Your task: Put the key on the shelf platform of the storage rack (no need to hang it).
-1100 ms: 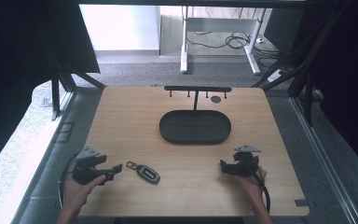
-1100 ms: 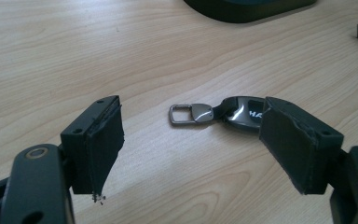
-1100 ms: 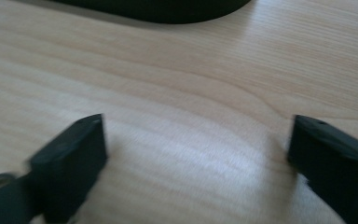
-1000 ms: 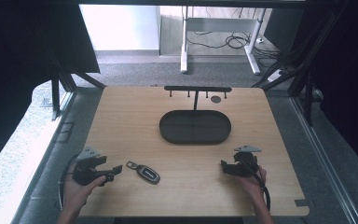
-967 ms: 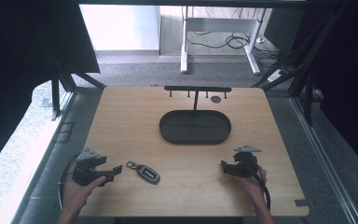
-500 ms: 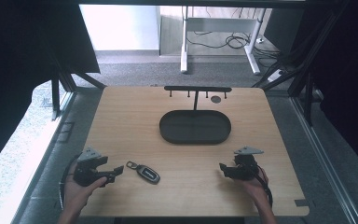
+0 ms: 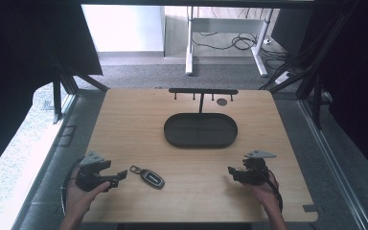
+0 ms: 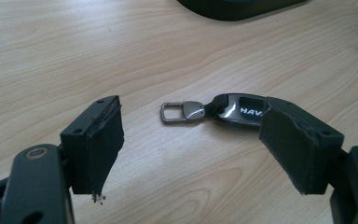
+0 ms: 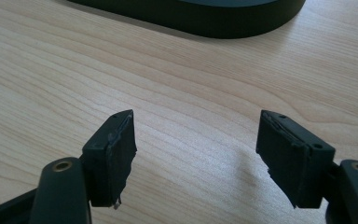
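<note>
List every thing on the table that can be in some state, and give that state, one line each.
car key fob: lying flat on the table, metal ring end toward the left gripper, not gripped.
left gripper: jaws open, nothing between the pads, fob just ahead.
right gripper: jaws open with nothing between them, having just been closing.
oval tray: upright, nothing visible inside.
hook rack: standing behind the tray, pegs bare.

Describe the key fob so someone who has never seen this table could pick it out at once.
On the wooden table, look at the near edge, well in front of the oval black tray. The key fob lies flat there, just beyond the open left claw. It is small, dark and glossy, with a silver metal loop.
</note>
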A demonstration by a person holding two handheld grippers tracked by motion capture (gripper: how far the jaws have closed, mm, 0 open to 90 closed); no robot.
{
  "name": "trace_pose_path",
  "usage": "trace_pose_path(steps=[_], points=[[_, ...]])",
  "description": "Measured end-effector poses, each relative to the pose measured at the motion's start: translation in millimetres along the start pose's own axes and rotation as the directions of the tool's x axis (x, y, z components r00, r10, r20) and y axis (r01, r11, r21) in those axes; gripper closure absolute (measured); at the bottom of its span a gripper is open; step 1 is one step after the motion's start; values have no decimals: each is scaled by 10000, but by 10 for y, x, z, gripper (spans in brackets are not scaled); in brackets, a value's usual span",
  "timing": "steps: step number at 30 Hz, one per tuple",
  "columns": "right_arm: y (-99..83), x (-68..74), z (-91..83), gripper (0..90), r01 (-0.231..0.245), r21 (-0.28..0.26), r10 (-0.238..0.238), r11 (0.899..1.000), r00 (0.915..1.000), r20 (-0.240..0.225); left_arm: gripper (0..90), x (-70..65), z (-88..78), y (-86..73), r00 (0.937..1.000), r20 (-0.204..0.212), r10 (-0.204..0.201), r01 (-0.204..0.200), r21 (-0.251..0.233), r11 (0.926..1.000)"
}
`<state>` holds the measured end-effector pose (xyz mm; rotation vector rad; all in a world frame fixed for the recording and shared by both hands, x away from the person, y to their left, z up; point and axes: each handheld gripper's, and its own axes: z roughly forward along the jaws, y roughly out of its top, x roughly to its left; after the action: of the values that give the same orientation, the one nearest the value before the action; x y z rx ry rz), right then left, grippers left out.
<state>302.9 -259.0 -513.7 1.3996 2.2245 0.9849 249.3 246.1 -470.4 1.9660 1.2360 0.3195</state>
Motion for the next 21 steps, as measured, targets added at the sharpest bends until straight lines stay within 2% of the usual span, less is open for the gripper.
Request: trace_pose_path(steps=[4, 8, 14, 21], points=[[24, 2, -21, 303, 55, -46, -55, 10000, 10000, -44, 219, 12, -9, 1, 10000, -21, -51, 51, 11, 10000], [50, 4, -7, 320, 103, 118, -102, 9999, 9999, -71, 219, -2, -77, 26, 10000, -8, -10, 10, -228, 9997], [164, 82, -79, 333, 506, 300, -501, 9983, 9986, -149, 219, 14, -61, 11, 10000, 49, -61, 62, -180, 9998], [260, 123, -75, 345, 904, 673, -884, 9936, 9956, -318, 219, 4, -37, 21, 10000, 85, -23, 24, -139, 9999]])
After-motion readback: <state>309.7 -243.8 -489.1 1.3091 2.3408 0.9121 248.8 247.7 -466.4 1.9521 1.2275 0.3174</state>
